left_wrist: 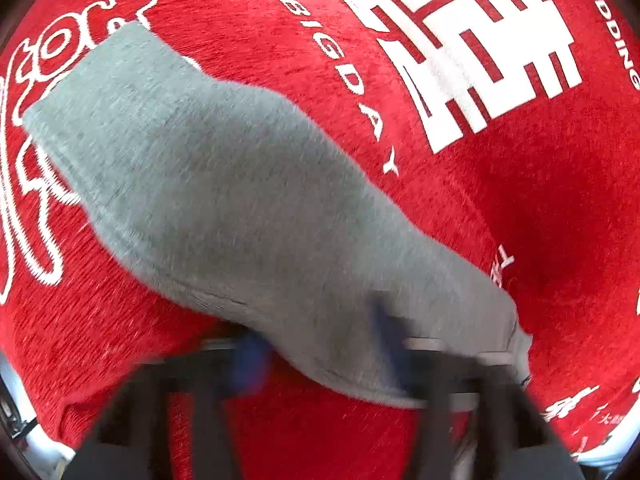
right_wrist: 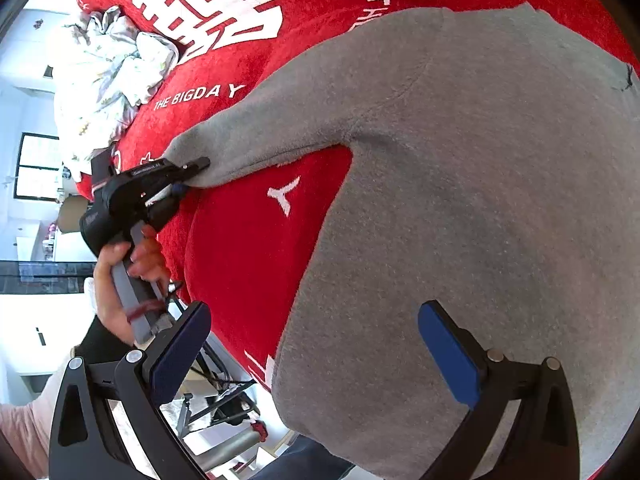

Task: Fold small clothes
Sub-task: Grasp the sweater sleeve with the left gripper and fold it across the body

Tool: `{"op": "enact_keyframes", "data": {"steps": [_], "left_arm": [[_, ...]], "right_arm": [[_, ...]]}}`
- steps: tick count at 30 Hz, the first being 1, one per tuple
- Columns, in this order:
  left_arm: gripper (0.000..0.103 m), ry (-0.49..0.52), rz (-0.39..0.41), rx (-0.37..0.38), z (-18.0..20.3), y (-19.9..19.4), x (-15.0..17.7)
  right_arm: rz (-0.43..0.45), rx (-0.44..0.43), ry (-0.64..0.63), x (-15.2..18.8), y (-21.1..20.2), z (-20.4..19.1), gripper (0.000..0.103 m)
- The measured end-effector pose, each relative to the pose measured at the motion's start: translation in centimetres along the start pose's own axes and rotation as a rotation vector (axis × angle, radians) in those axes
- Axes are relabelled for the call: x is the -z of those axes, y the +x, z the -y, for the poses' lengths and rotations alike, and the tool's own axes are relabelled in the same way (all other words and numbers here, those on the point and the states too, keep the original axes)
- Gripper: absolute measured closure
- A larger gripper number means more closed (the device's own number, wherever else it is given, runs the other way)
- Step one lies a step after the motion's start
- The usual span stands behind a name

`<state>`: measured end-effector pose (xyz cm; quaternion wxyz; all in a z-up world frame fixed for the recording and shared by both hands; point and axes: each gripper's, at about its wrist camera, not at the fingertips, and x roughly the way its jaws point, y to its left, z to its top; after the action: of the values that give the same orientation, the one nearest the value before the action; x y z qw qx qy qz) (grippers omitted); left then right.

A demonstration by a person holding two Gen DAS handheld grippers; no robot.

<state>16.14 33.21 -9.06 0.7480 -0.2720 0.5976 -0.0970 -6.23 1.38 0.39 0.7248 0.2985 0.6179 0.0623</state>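
A small grey fleece garment [right_wrist: 460, 208] lies on a red cloth [right_wrist: 248, 248] with white print. One sleeve [left_wrist: 224, 184] stretches out to the side. My left gripper [left_wrist: 316, 360] is shut on the sleeve's cuff end; it also shows in the right wrist view [right_wrist: 192, 178], pinching the cuff at the cloth's edge. My right gripper [right_wrist: 316, 356] is open wide, its blue pads [right_wrist: 448, 356] spread over the garment's body near its lower hem, holding nothing.
The red cloth [left_wrist: 520, 208] carries large white characters [left_wrist: 460, 60]. A crumpled pale floral fabric [right_wrist: 108, 76] lies at its far end. Beyond the cloth's edge are a window [right_wrist: 36, 168], room furniture and a metal stand [right_wrist: 224, 404].
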Motion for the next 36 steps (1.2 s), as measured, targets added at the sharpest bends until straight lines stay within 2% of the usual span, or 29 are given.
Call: {"op": "enact_keyframes", "data": {"steps": [3, 8, 12, 16, 17, 20, 21, 24, 26, 29, 31, 32, 35, 36], "left_arm": [[0.097, -0.009, 0.025, 0.049, 0.2, -0.5, -0.6], [0.097, 0.208, 0.093, 0.057, 5.6, -2.9, 0.0], [0.097, 0.427, 0.100, 0.118, 12.8, -4.1, 1.9], [0.097, 0.666, 0.054, 0.217, 21.4, -4.2, 6.7], [0.097, 0.742, 0.036, 0.239, 23.8, -3.7, 8.5], [0.097, 0.886, -0.047, 0.287, 29.2, -1.2, 13.7], [0.097, 0.932, -0.090, 0.287, 31.0, 0.6, 16.0], [0.097, 1.007, -0.188, 0.257, 33.1, 4.4, 20.8], [0.097, 1.069, -0.238, 0.183, 33.9, 7.4, 23.8], [0.097, 1.124, -0.260, 0.087, 33.7, 9.5, 26.1], [0.086, 1.136, -0.295, 0.038, 33.3, 10.0, 26.3], [0.078, 1.131, -0.304, 0.044, 33.2, 9.6, 26.1], [0.031, 1.164, -0.211, 0.008, 32.9, 6.7, 25.5], [0.030, 1.177, -0.163, 0.013, 32.8, 5.2, 24.9]], "right_arm": [[0.022, 0.000, 0.008, 0.4, -0.5, 0.6, 0.000], [0.079, -0.003, 0.055, 1.2, -2.4, 2.8, 0.000], [0.164, -0.001, 0.115, 1.8, -5.3, 5.3, 0.000], [0.272, 0.034, 0.213, 2.8, -9.0, 9.5, 0.000], [0.295, 0.046, 0.244, 3.1, -9.8, 10.7, 0.000], [0.345, 0.072, 0.352, 4.4, -11.8, 14.9, 0.000], [0.353, 0.077, 0.382, 4.8, -12.3, 16.0, 0.000], [0.364, 0.107, 0.470, 6.2, -13.2, 19.3, 0.000], [0.358, 0.129, 0.508, 6.8, -13.5, 20.9, 0.000], [0.344, 0.154, 0.531, 7.0, -13.5, 22.1, 0.000], [0.340, 0.171, 0.519, 6.7, -13.7, 22.3, 0.000], [0.338, 0.181, 0.506, 6.4, -13.4, 21.7, 0.000], [0.337, 0.231, 0.407, 4.2, -13.3, 19.5, 0.000], [0.337, 0.251, 0.362, 3.7, -13.3, 18.8, 0.000]]}}
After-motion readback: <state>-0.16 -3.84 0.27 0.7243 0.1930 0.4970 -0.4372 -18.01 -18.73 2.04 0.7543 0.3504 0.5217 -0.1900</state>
